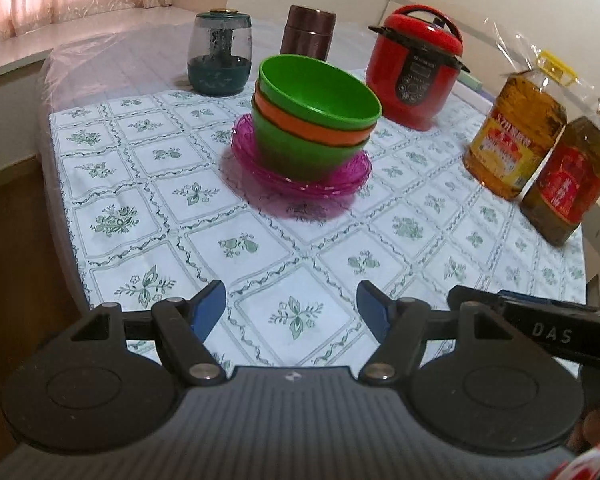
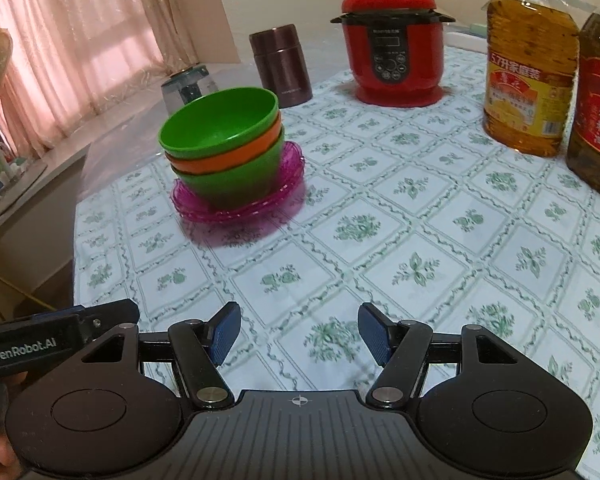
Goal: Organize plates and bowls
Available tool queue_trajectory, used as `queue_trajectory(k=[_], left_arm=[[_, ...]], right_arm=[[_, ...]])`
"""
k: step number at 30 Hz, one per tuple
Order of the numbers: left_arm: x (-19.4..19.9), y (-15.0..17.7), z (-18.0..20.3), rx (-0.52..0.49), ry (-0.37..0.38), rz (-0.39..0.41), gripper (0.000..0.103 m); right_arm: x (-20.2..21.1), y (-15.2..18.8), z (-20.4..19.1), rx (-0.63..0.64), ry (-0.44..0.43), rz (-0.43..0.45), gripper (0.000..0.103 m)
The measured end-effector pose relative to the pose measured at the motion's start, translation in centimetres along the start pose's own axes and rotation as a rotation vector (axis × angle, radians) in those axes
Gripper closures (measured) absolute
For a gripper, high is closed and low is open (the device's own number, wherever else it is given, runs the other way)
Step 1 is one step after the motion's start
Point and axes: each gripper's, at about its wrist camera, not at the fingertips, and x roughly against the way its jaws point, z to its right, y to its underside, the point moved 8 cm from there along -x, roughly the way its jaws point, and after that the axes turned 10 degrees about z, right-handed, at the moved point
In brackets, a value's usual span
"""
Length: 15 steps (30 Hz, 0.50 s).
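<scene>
Smooth plastic bowls (image 1: 316, 120), green and orange, nest on ribbed pink plates (image 1: 300, 176) mid-desk (image 1: 260, 248). Left hand-held gripper (image 1: 292, 308) and right hand-held gripper (image 2: 299, 334) tilt down at the near edge, jaws apart, empty.

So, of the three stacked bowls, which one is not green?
The middle bowl: it is orange, nested between the top green bowl and the bottom green bowl, which sits on the pink plates.

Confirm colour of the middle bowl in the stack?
Orange. The middle bowl sits between two green bowls, on the pink plates. It shows best in the right wrist view.
</scene>
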Motion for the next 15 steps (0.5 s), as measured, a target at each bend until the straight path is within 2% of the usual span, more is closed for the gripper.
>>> queue_trajectory(k=[7,15], left_arm=[[0.7,1.0,0.7,-0.054,-0.017,0.002,0.034],[1.2,1.7,1.3,-0.076,-0.003,-0.009,0.033]], right_arm=[[1.7,0.9,0.4,0.015,0.018,0.018,0.038],[2.6,2.2,0.1,0.040,0.013,0.016,0.038]])
